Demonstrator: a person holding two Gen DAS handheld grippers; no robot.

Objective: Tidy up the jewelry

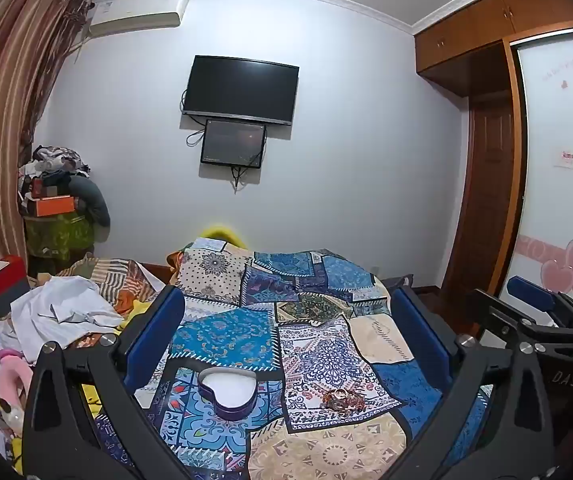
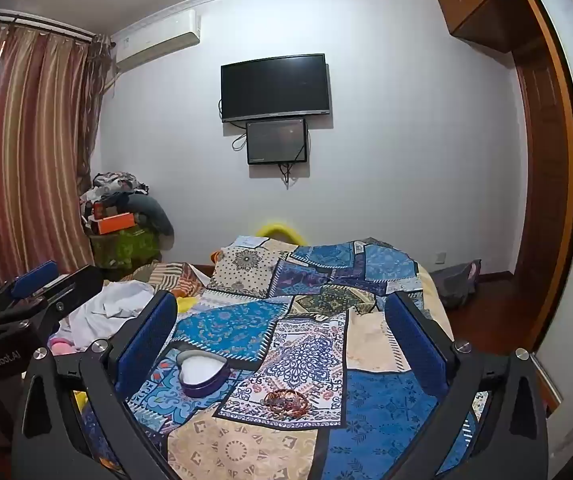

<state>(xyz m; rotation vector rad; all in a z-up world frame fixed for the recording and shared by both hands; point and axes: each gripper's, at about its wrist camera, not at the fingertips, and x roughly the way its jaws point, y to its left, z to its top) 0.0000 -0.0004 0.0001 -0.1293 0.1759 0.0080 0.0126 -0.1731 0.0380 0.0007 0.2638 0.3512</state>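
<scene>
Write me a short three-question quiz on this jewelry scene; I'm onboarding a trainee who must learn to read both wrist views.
1. True or false: the heart-shaped tin has its lid on.
2. Multiple choice: where does the jewelry pile lie?
A. inside the tin
B. on the patchwork bedspread, apart from the tin
C. between the fingers of the right gripper
3. Fill in: the left gripper is ____ and holds nothing.

Key
1. False: the tin is open, its white inside showing.
2. B: the pile lies on the bedspread to the tin's right.
3. open: its blue pads stand wide apart.
</scene>
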